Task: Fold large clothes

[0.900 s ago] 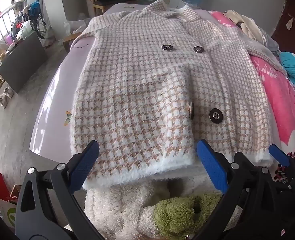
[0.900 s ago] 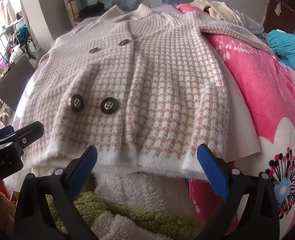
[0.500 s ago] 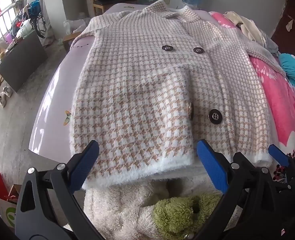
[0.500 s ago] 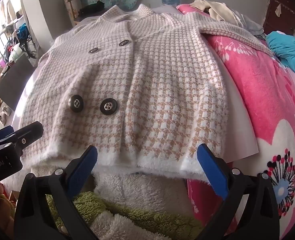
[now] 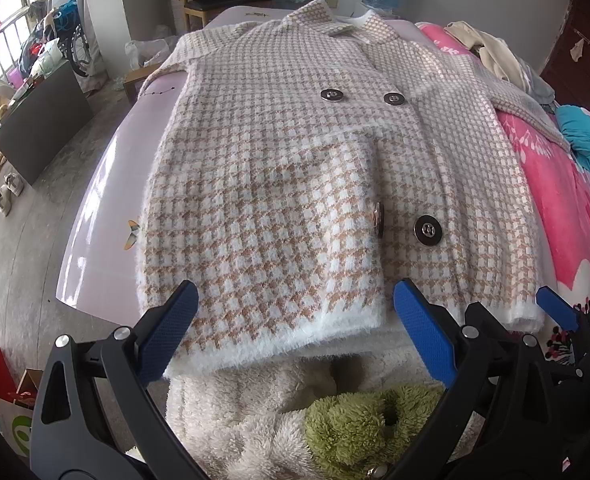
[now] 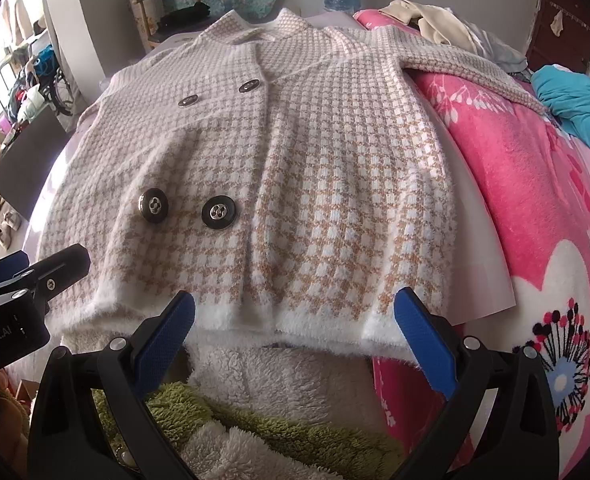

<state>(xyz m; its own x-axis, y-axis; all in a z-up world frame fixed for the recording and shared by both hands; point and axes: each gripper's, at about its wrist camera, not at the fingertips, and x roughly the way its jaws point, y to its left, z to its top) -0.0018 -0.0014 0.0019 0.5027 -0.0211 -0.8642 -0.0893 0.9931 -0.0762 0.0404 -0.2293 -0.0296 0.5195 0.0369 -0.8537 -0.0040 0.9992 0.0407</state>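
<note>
Both jaws wide apart over houndstooth coat (image 5: pixel 279 184), left gripper (image 6: pixel 27 304) lettered "nRobot.AI"

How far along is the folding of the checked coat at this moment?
Done: the beige-and-white houndstooth knit coat lies spread flat, buttoned, on the pale board. In hand: nothing; left tongs and right tongs hang open at its white hem. Left: every fold; one sleeve lies out over the pink blanket.

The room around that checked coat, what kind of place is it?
Most likely a lived-in bedroom: the checked coat lies on a bed with a pink floral blanket, other clothes piled behind, shoes on the floor.
</note>
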